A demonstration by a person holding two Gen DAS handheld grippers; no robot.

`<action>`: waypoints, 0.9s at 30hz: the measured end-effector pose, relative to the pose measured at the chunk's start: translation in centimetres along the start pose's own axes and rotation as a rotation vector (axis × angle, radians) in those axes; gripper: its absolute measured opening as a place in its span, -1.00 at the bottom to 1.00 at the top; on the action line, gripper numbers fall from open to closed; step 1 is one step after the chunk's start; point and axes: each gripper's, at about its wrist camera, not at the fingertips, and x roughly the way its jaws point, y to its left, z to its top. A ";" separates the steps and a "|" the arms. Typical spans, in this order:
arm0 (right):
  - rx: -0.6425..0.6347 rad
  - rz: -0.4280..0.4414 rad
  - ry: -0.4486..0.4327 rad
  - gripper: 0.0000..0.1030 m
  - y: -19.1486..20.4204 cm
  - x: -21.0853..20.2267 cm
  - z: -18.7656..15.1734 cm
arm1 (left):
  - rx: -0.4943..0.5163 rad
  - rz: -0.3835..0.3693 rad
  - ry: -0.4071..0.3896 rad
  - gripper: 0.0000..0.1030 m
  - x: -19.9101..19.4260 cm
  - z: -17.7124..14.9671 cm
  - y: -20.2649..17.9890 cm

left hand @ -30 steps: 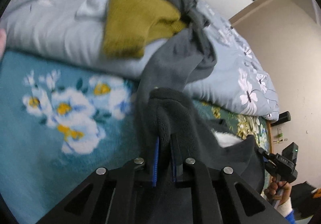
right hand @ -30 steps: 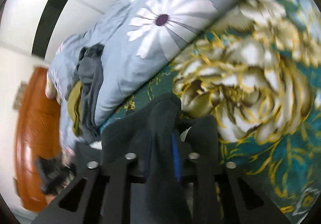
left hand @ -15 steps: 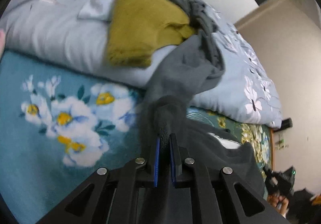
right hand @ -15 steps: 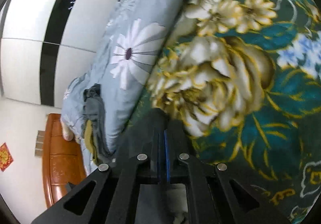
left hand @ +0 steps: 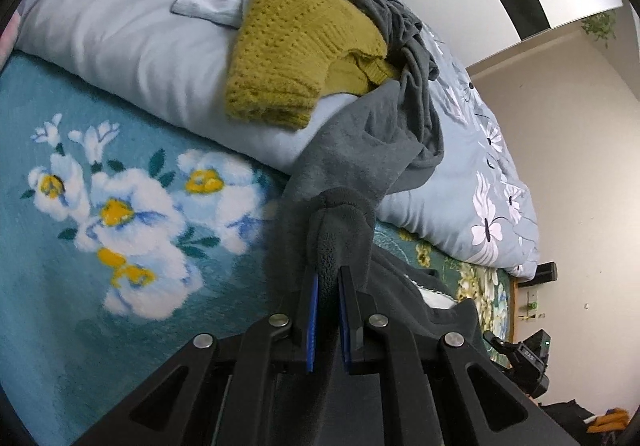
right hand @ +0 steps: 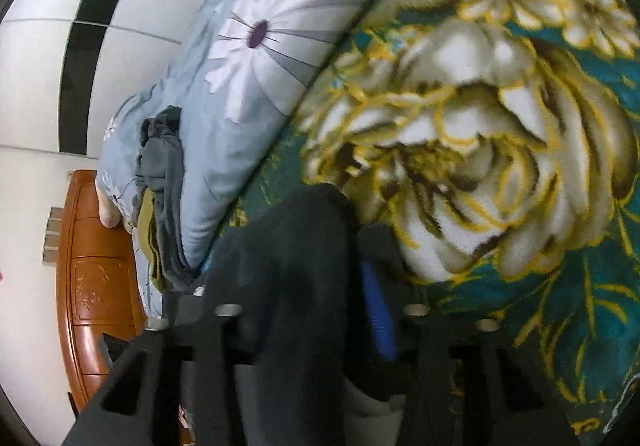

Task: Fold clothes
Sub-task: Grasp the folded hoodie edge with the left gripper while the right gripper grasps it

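Left claw: the left claw pinches a fold of the dark grey fleece between its blue pads.
Right claw: the right claw has the same fleece bunched between its fingers. The view is blurry, so it is hard to tell if it pinches or is spread.
Fleece: it lies on the teal flower blanket on the bed and runs up onto the pale blue quilt.
Other clothes: a yellow knit sweater sits on the quilt, touching a grey garment beside it.
Headboard: a brown wooden headboard is at the far end.
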 end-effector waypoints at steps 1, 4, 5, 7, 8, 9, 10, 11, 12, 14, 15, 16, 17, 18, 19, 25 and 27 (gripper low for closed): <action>-0.024 0.010 -0.015 -0.82 0.6 -0.5 -0.2 | 0.007 -0.006 -0.008 -0.81 -0.2 0.0 -0.3; -0.096 0.092 -0.069 -0.84 2.6 -3.0 -1.1 | 0.023 -0.076 -0.047 -0.82 -1.4 0.1 -1.8; -0.100 0.150 -0.100 -0.85 3.1 -4.5 -1.4 | 0.035 -0.121 -0.072 -0.82 -2.3 0.2 -2.5; -0.085 0.238 -0.193 -0.85 3.0 -7.7 -1.9 | 0.067 -0.161 -0.103 -0.82 -3.4 0.4 -3.5; -0.080 0.225 -0.225 -0.85 2.6 -8.5 -2.0 | 0.088 -0.148 -0.106 -0.82 -3.3 0.6 -3.8; -0.060 0.196 -0.241 -0.85 1.8 -8.7 -2.0 | 0.109 -0.135 -0.108 -0.82 -3.3 0.8 -4.1; -0.035 0.168 -0.250 -0.85 0.8 -8.8 -2.0 | 0.129 -0.122 -0.111 -0.82 -3.2 1.0 -4.4; 0.010 0.142 -0.232 -0.85 -0.6 -8.0 -1.9 | 0.128 -0.094 -0.087 -0.82 -2.2 1.2 -3.9; 0.053 0.116 -0.211 -0.85 -1.9 -7.1 -1.9 | 0.110 -0.063 -0.040 -0.82 -0.6 1.3 -3.0; 0.094 0.081 -0.164 -0.85 -3.2 -5.3 -2.3 | 0.071 0.032 0.048 -0.82 2.4 1.1 -1.0; 0.108 0.068 -0.143 -0.85 -3.7 -4.5 -2.6 | 0.063 0.061 0.073 -0.82 3.3 1.0 -0.2; 0.122 0.057 -0.126 -0.85 -4.2 -3.8 -2.9 | 0.057 0.088 0.095 -0.82 4.1 0.9 0.4; 0.135 0.058 -0.126 -0.85 -4.4 -3.6 -3.1 | 0.043 0.084 0.098 -0.82 4.3 0.9 0.8; 0.147 0.063 -0.128 -0.85 -4.7 -3.6 -3.2 | 0.029 0.076 0.097 -0.82 4.3 0.9 1.1; 0.154 0.063 -0.128 -0.85 -4.9 -3.6 -3.2 | 0.018 0.064 0.095 -0.82 4.2 1.0 1.2; 0.120 0.027 -0.129 -0.77 -4.2 -4.8 -3.1 | 0.009 0.032 0.117 -0.71 2.7 1.3 0.2; 0.098 -0.026 -0.138 -0.52 -4.3 -5.5 -3.4 | -0.004 0.058 0.107 -0.59 1.8 1.0 0.5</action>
